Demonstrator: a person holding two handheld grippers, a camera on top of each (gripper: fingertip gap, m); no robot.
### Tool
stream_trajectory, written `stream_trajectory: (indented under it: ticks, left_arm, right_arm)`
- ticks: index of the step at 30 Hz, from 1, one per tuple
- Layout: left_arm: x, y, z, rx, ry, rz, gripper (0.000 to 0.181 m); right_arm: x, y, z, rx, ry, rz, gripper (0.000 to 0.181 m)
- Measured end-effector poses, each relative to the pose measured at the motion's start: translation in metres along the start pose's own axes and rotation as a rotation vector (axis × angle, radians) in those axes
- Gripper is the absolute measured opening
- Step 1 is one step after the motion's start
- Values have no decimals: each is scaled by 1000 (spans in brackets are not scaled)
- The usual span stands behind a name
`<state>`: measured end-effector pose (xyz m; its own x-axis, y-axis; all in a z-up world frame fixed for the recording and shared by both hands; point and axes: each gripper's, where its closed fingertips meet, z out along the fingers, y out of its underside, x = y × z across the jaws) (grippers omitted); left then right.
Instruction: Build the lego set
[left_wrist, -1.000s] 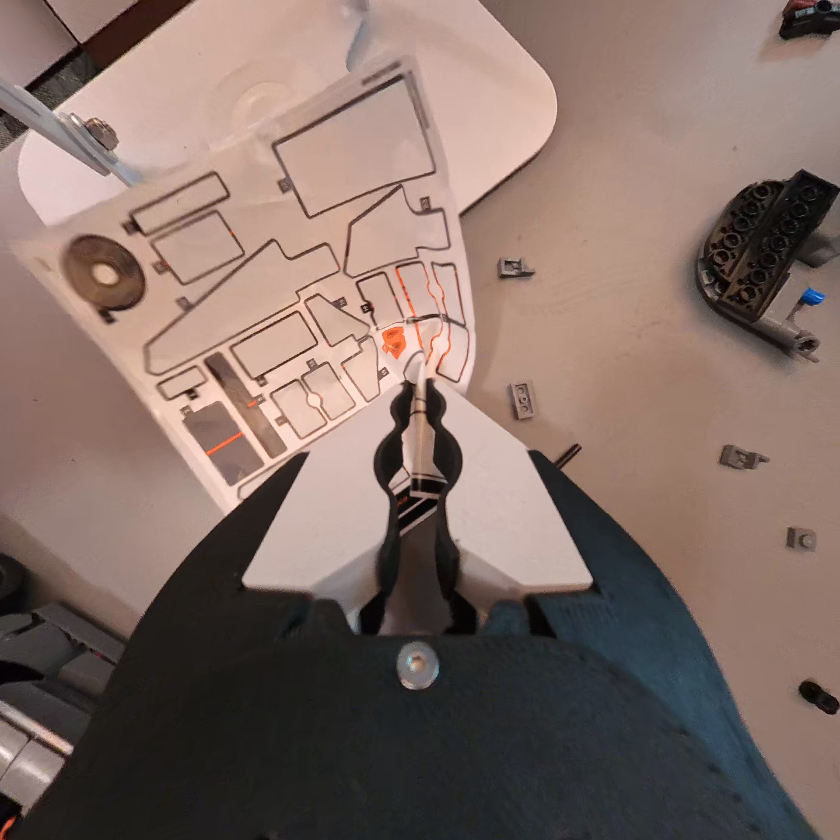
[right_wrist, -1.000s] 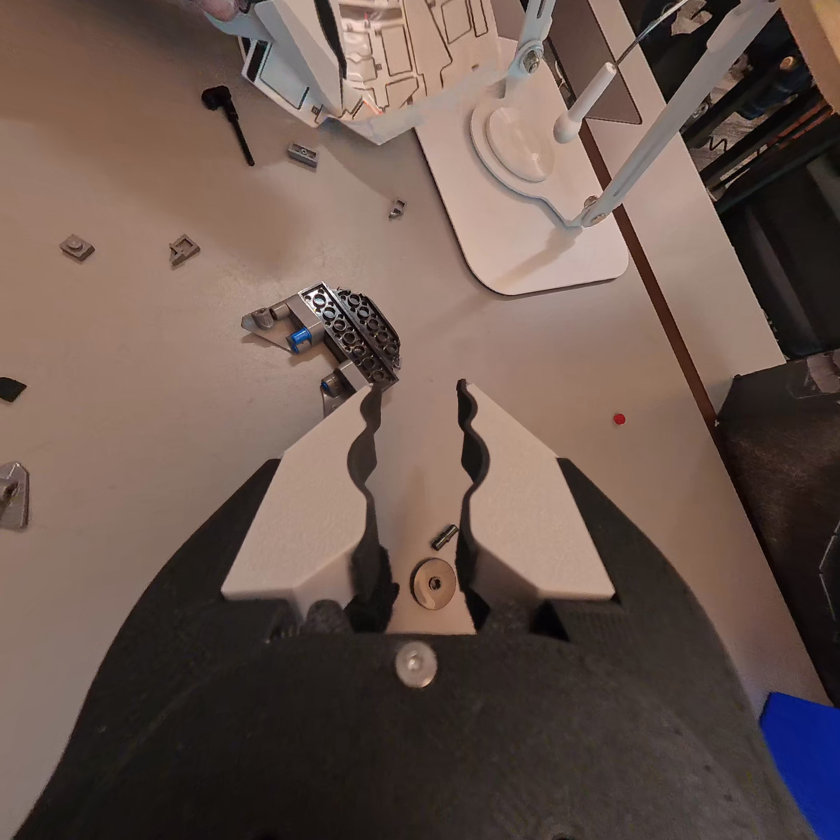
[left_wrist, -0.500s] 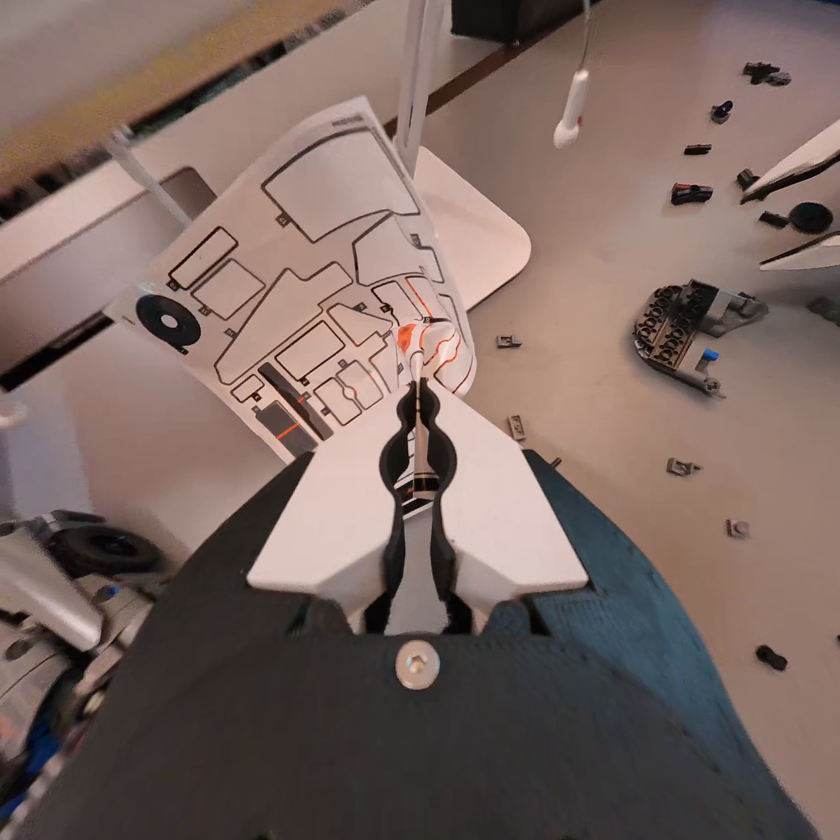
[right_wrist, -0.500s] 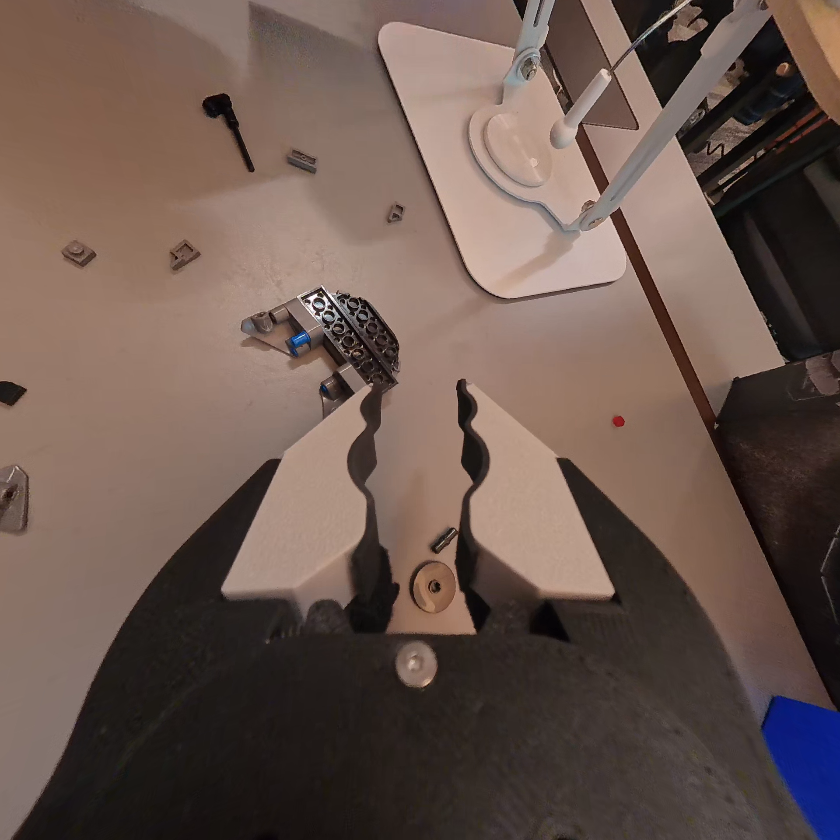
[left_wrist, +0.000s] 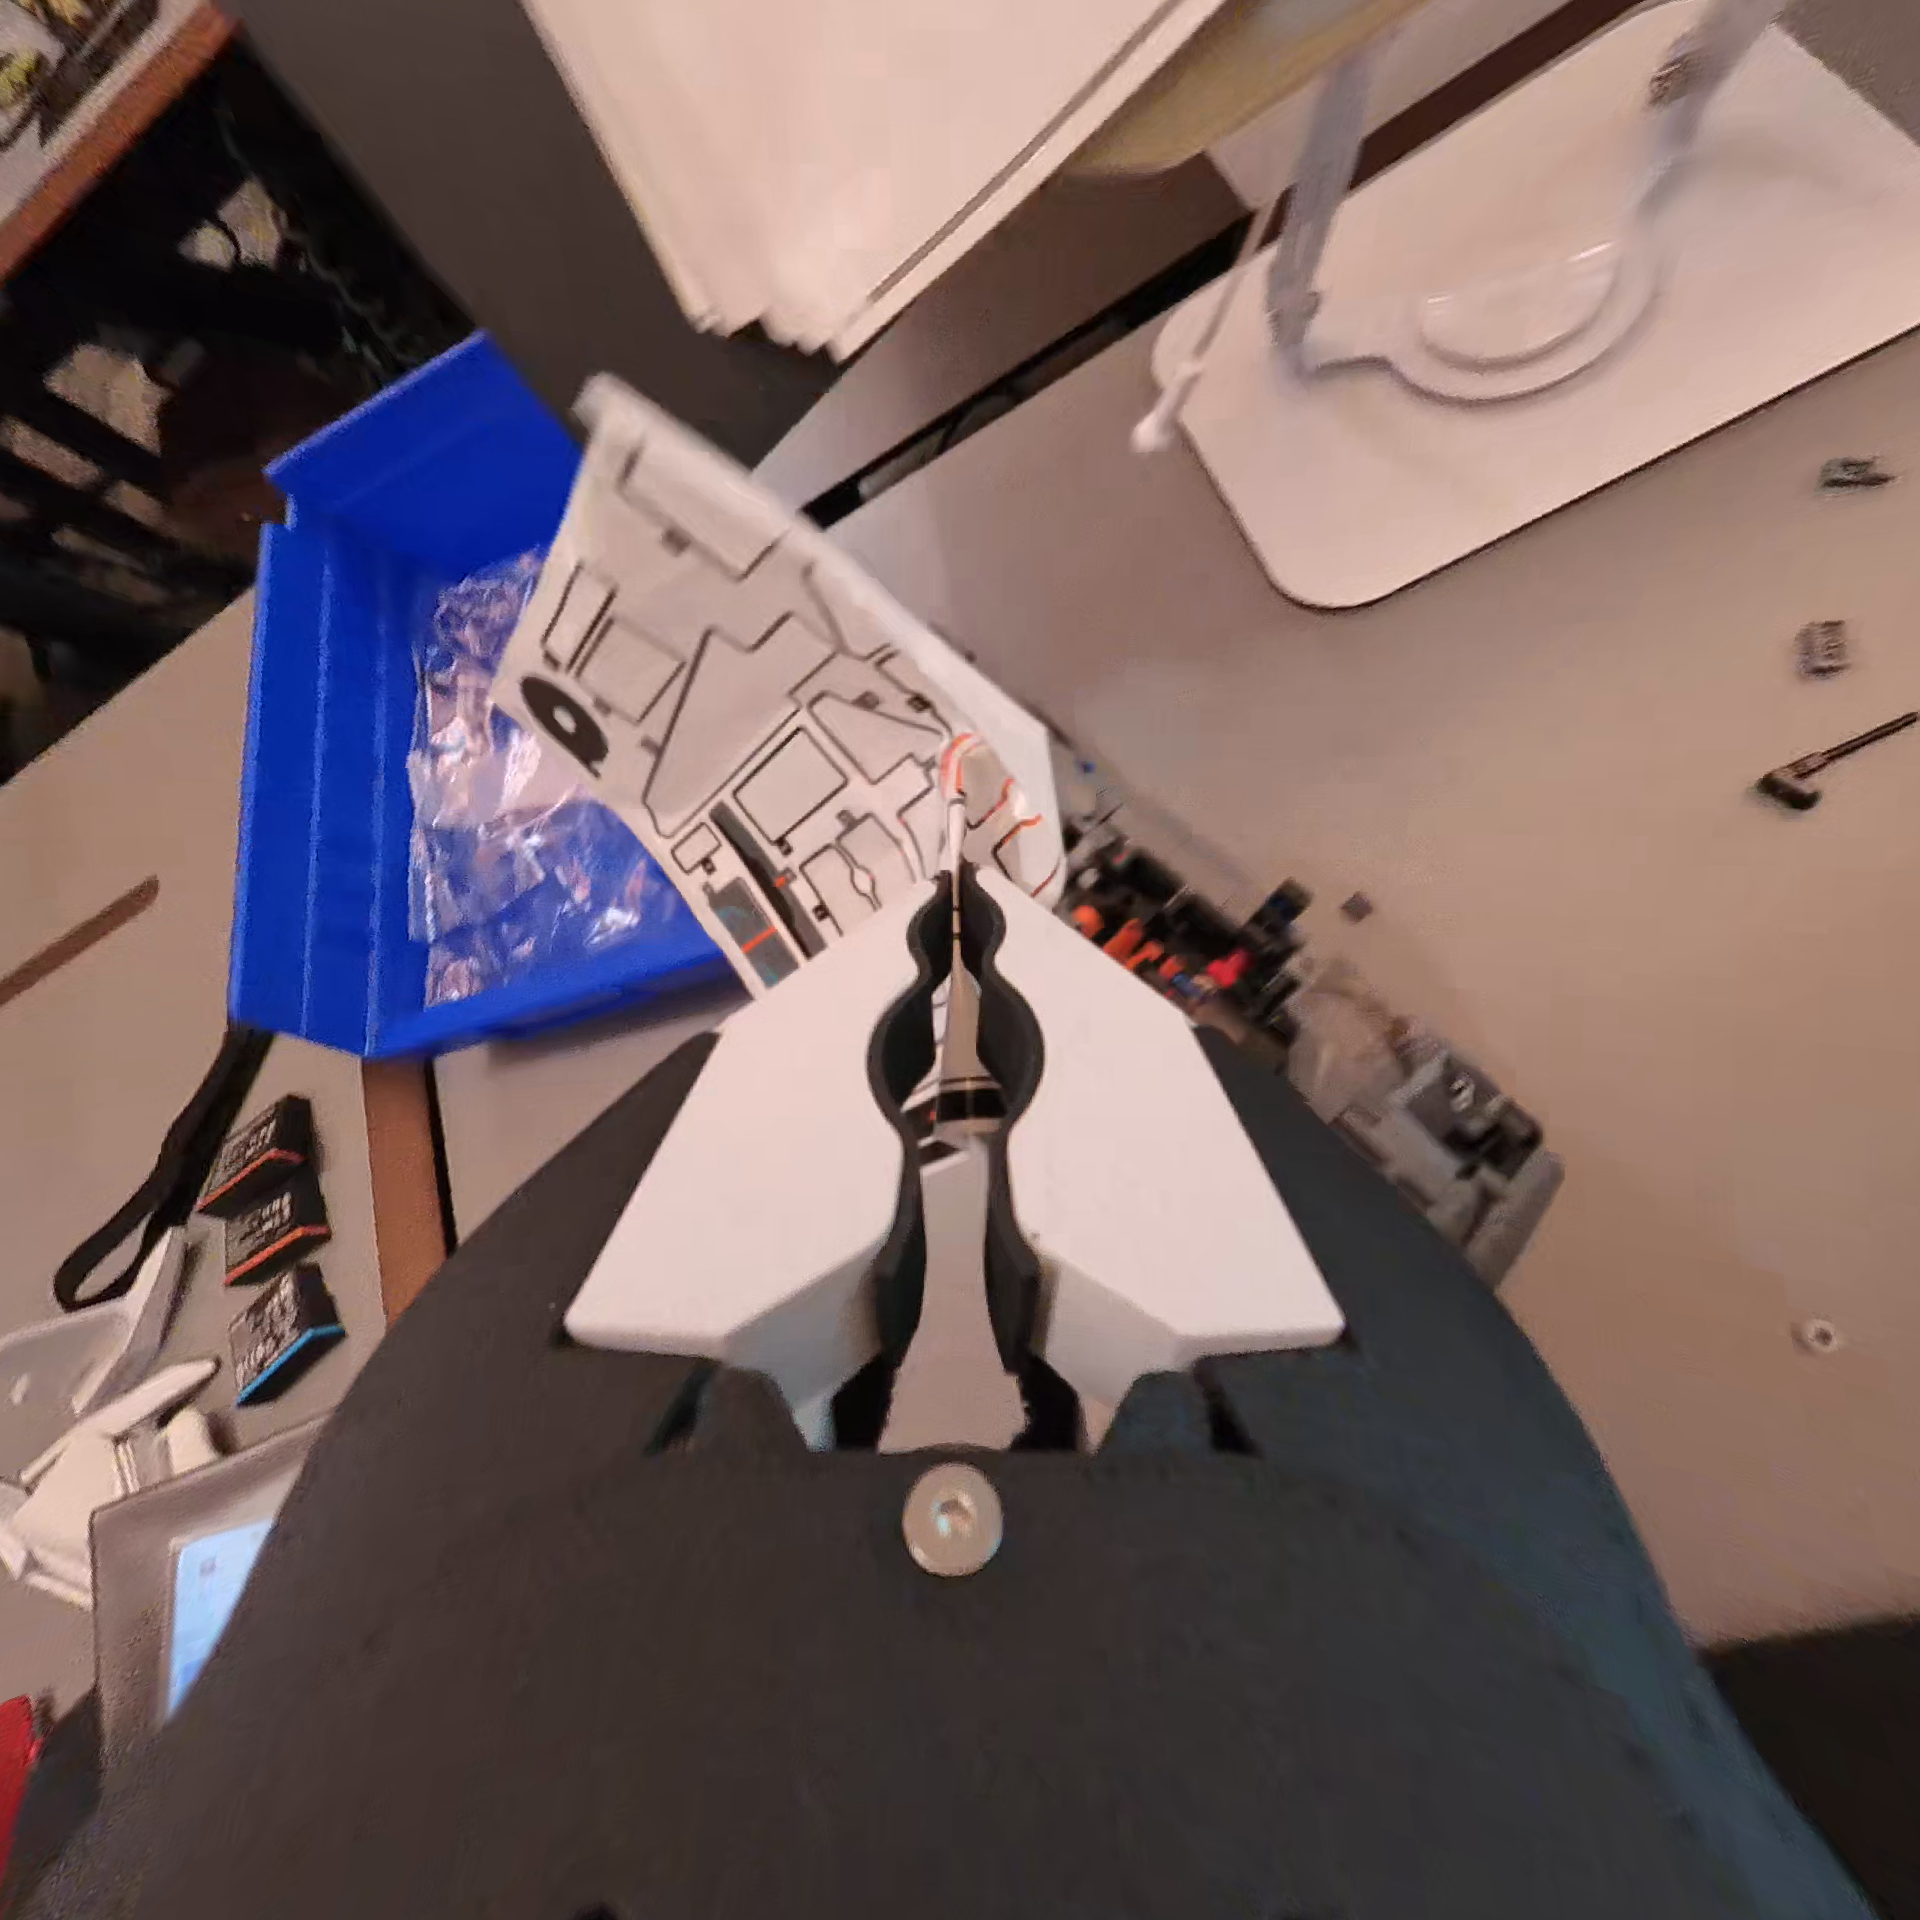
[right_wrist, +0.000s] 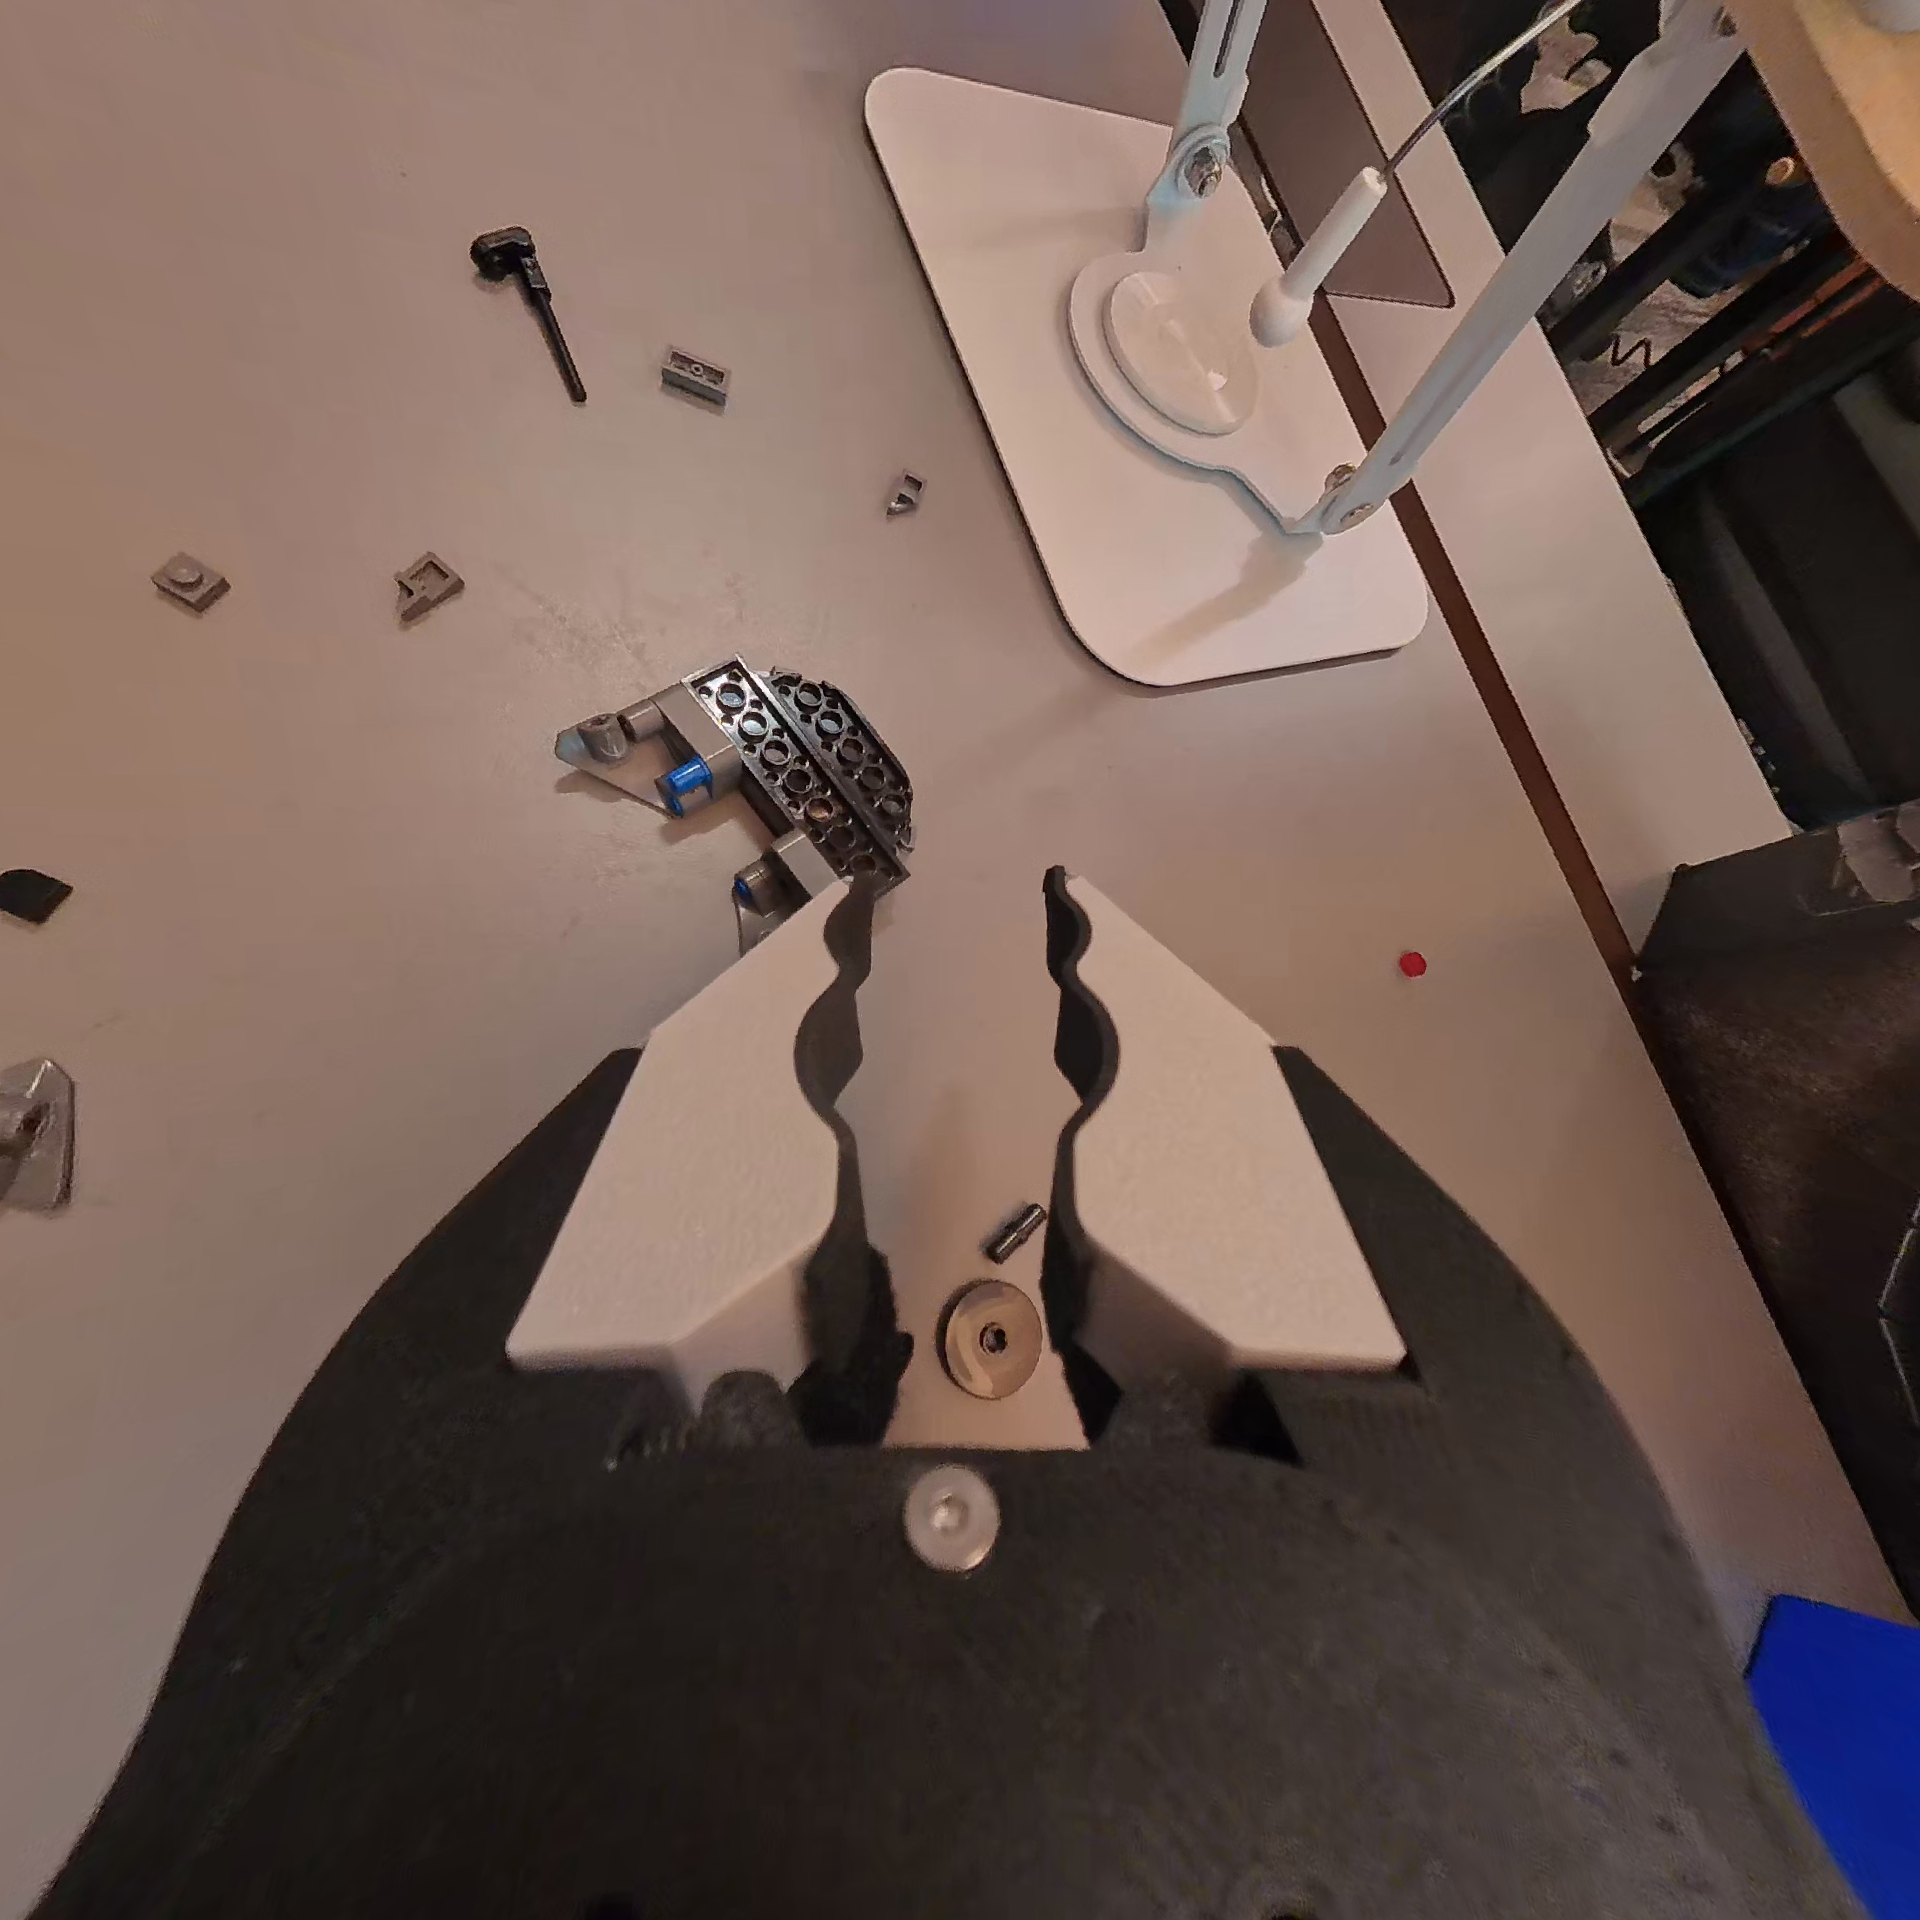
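Pinching sticker sheet (left_wrist: 758, 727) in left gripper (left_wrist: 958, 914); right gripper (right_wrist: 951, 894) gaping empty; half-built dark assembly (right_wrist: 800, 779) waiting at eleven o'clock; loose pieces remaining.

A blue plastic bin (left_wrist: 343, 748) sits on the grey table (right_wrist: 364, 208), holding crumpled clear plastic bags (left_wrist: 499, 790). A white lamp base (right_wrist: 1164, 468) rests flat near the table's far edge, with white jointed lamp arms (right_wrist: 1475, 312) rising from it and a white pull switch (right_wrist: 1309, 270) hanging on a thin wire above it. Small black boxes with orange and blue edges (left_wrist: 272, 1236) lie beside a black strap (left_wrist: 156, 1174); a device with a lit screen (left_wrist: 197, 1590) is partly visible at the lower left.
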<state>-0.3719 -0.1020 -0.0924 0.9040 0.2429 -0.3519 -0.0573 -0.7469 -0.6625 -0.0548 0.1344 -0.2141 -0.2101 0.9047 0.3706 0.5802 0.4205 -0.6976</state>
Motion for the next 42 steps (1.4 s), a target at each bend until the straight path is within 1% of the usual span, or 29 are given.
stream_trajectory:
  ticks: [5, 9, 11, 14, 15, 19, 20, 21, 23, 24, 25, 26, 27, 29, 31, 33, 35, 37, 38, 40, 42]
  left_arm:
    - [-70, 38, -11, -65, -105, -71, 0]
    - [-95, 81, 3, -210, -129, -48, 0]
    - [-95, 103, 13, -282, -107, -47, 0]
    - [-92, 129, 30, -351, -72, -65, 0]
    - [-91, 135, 34, -362, -64, -67, 3]
    - [-82, 149, 42, -403, -11, -116, 28]
    - [-84, 150, 41, -411, -26, -121, 37]
    - [-85, 147, 39, -408, -37, -114, 41]
    - [-84, 130, 34, -359, -67, -96, 49]
    - [-82, 115, 29, -327, -88, -76, 51]
    - [-79, 94, 25, -279, -107, -48, 53]
    - [-70, 68, 21, -214, -110, -19, 55]
    - [-58, 35, 18, -128, -104, 17, 56]
    - [-20, -37, 11, 56, -82, 135, 58]
    - [30, -104, 6, 199, -59, 304, 57]
    - [85, -159, 9, 284, -28, 432, 58]
    - [139, -203, 18, 343, 8, 534, 64]
    - [183, -241, 28, 419, 3, 631, 67]
    - [197, -257, 35, 444, -20, 672, 71]
    - [217, -275, 54, 429, -21, 698, 77]
    - [242, -288, 66, 452, 43, 685, 83]
  right_arm:
    - [0, 1, 0, -2, -2, 2, 32]
    - [1, 3, 0, -5, -1, 7, 32]
    - [2, 4, 1, -5, -1, 10, 32]
    - [3, 5, 1, -10, 0, 12, 32]
    - [3, 6, 1, -10, 1, 13, 32]
    - [8, 7, -1, -6, 12, 26, 33]
    - [9, 7, -2, -4, 15, 30, 33]
    - [10, 7, -2, -2, 17, 34, 33]
    - [11, 8, -2, -1, 18, 39, 33]
    - [11, 8, -2, -1, 16, 40, 33]
    - [10, 8, -1, -3, 14, 40, 33]
    - [10, 9, 0, -6, 11, 38, 33]
    - [9, 9, 0, -8, 10, 35, 33]
    - [9, 9, 1, -8, 9, 34, 33]
    - [10, 8, -1, -1, 12, 38, 33]
    - [11, 7, -2, 5, 16, 45, 33]
    - [11, 7, -2, 8, 15, 46, 32]
    - [9, 6, -1, 12, 12, 42, 32]
    - [9, 6, -1, 13, 10, 41, 32]
    - [9, 6, 0, 14, 8, 45, 33]
    - [9, 5, -1, 21, 8, 50, 32]
